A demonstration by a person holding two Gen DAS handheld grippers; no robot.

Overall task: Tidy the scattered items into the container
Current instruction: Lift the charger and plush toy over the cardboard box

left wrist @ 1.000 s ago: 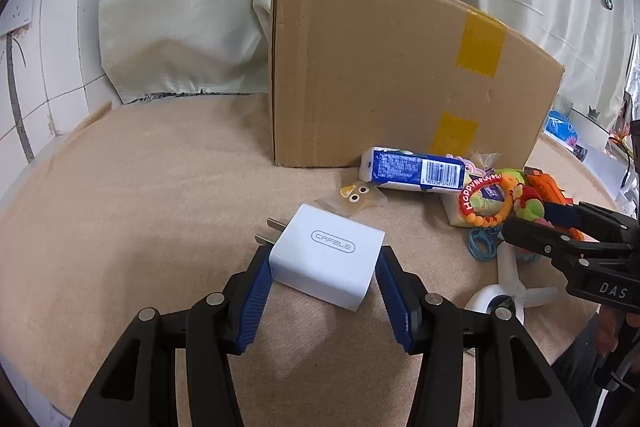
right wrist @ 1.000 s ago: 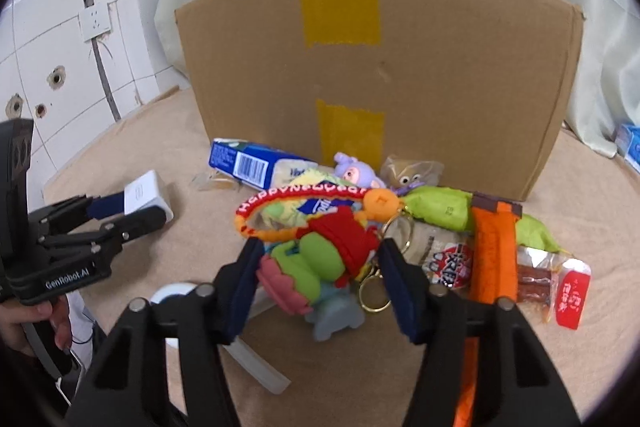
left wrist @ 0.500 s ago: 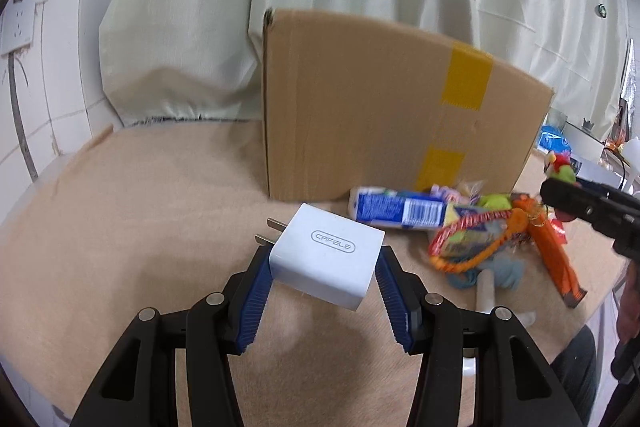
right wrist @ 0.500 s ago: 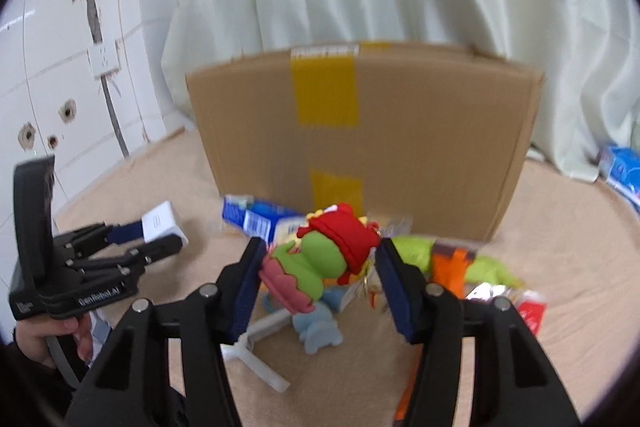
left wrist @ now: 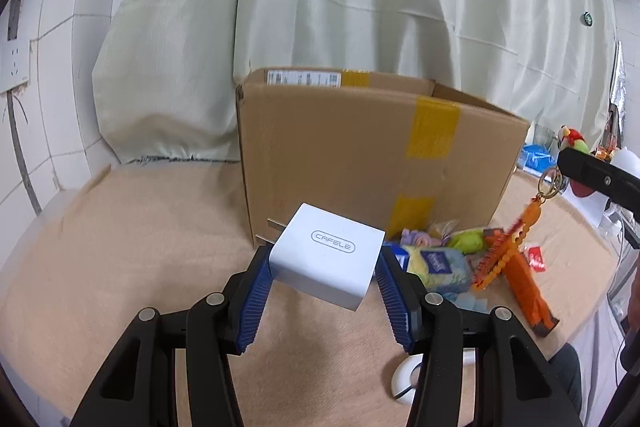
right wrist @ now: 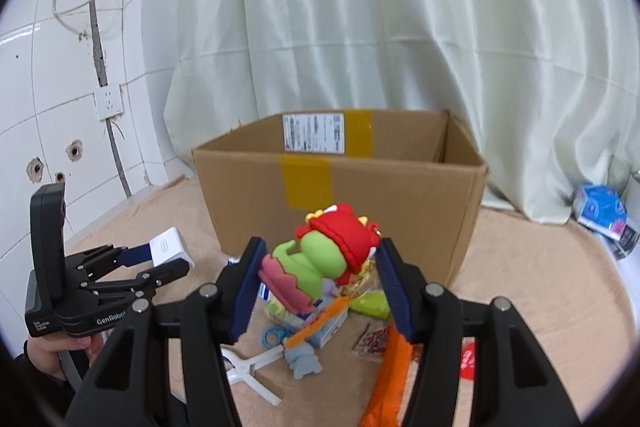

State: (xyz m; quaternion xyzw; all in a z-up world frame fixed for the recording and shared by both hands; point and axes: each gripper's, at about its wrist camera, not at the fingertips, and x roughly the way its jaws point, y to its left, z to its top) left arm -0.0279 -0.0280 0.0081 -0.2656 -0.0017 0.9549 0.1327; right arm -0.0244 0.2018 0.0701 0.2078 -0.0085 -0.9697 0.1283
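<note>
A white charger point(left wrist: 328, 257) is clamped between the blue pads of the left gripper point(left wrist: 324, 283), its prongs pointing left, and it is carried clear of the table point(left wrist: 100, 267). A green and red toy point(right wrist: 326, 259) is pinched in the right gripper point(right wrist: 320, 279), with an orange beaded strap point(right wrist: 316, 323) hanging below it toward the pile. Under and just beyond both grippers the rest of the clutter point(right wrist: 320, 331) is seen lying on the table against the near wall of the box point(right wrist: 340, 195): a white clip, snack packets, an orange tool and a blue carton among it. The box is open at the top, and part of its inner far wall, with a shipping label, can be seen over the near rim; no contents can be made out. The step in hand is judged to be the carry, with both items lifted but neither yet over the opening. The next move calls for both loads to be brought above the near rim and forward before the jaws are opened; the dangling strap must be carried high enough not to be caught on that edge. Open room is offered above the box, while a pale curtain point(left wrist: 360, 27) hangs close behind it, so little depth is left past the far wall.
</note>
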